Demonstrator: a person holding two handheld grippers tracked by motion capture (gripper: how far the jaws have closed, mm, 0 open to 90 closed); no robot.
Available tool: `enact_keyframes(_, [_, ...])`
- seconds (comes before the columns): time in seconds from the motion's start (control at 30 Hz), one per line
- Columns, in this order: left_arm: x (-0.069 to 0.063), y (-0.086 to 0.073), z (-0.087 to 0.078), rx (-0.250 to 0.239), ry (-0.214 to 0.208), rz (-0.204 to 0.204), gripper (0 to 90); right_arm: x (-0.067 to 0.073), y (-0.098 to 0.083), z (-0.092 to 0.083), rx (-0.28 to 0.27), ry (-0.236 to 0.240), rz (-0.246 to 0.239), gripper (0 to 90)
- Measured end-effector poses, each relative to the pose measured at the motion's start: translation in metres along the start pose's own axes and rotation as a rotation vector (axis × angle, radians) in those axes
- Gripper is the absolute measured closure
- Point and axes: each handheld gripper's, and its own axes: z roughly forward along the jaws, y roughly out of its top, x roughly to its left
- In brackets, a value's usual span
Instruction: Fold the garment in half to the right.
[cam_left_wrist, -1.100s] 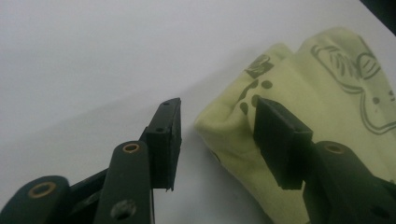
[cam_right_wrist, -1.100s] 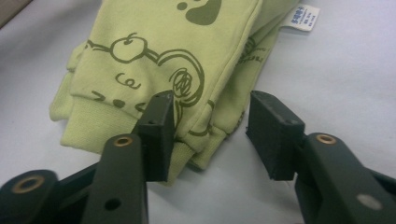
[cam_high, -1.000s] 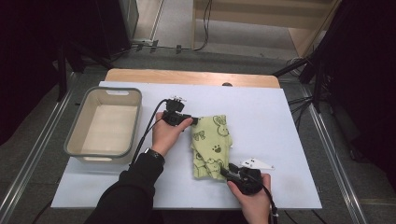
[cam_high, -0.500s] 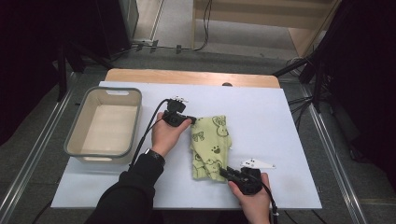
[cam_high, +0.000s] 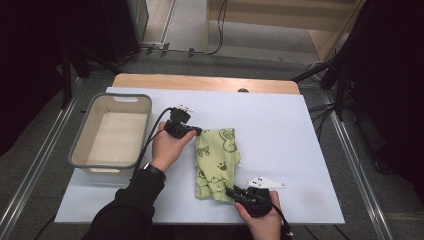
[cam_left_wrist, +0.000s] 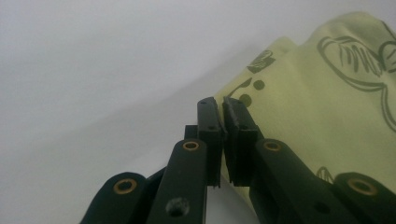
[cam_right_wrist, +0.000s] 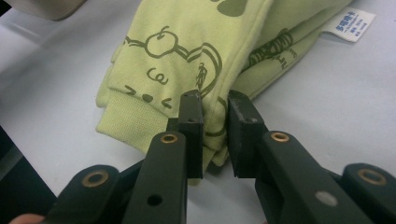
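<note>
the folded green garment (cam_high: 216, 162), a small printed piece of knit clothing, lies on the white surface (cam_high: 300, 150) near the middle, to the right of the beige bin (cam_high: 111, 132). it looks light, soft and limp, so it will likely sag and unfold wherever it is not supported, and the stacked layers may slide over one another. the left gripper (cam_high: 197, 132) sits at the far left corner of the garment; in the left gripper view its jaws have just been closing and now pinch a thin edge of the cloth (cam_left_wrist: 308, 93). the right gripper (cam_high: 231, 190) is at the near right corner, and in the right gripper view its jaws have just been closing and clamp several layers beside the ribbed cuff (cam_right_wrist: 126, 119). holding two opposite corners like this should keep the fold together; a bite that takes in all the layers seems safest, since a top layer alone could peel away. a white label (cam_right_wrist: 350, 23) pokes out at the far side.
</note>
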Motion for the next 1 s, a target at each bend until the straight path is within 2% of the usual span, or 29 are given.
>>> enact_keyframes(0.17, [0.000, 0.001, -0.002, -0.010, -0.002, -0.006, 86.1, 0.004, -0.001, -0.001, -0.003, 0.006, 0.006, 75.5])
enact_keyframes(0.33, [0.001, -0.001, -0.001, -0.003, -0.009, -0.016, 85.1, 0.007, -0.003, 0.000, -0.014, 0.000, -0.010, 74.2])
enact_keyframes(0.4, [0.000, -0.002, -0.002, -0.014, 0.001, -0.017, 78.1, 0.005, -0.004, 0.000, -0.024, -0.005, -0.004, 69.4])
enact_keyframes(0.43, [-0.001, -0.004, -0.007, -0.048, 0.019, -0.019, 72.3, 0.004, -0.004, 0.000, -0.022, -0.004, -0.002, 65.6])
enact_keyframes(0.5, [-0.002, -0.005, -0.012, -0.081, 0.005, -0.012, 63.4, 0.003, -0.004, -0.001, -0.032, -0.016, -0.006, 58.2])
enact_keyframes(0.6, [-0.005, -0.009, -0.019, -0.115, -0.007, -0.009, 55.9, 0.002, -0.004, -0.003, -0.048, -0.030, -0.012, 50.8])
enact_keyframes(0.8, [-0.012, -0.016, -0.026, -0.155, -0.029, -0.008, 43.8, -0.001, -0.003, -0.007, -0.061, -0.053, -0.015, 48.5])
enact_keyframes(0.93, [-0.019, -0.021, -0.030, -0.186, -0.049, 0.011, 34.9, -0.002, -0.003, -0.010, -0.065, -0.073, -0.029, 48.4])
enact_keyframes(1.0, [-0.025, -0.023, -0.032, -0.215, -0.067, 0.010, 29.6, -0.002, -0.003, -0.011, -0.061, -0.073, -0.036, 45.3])
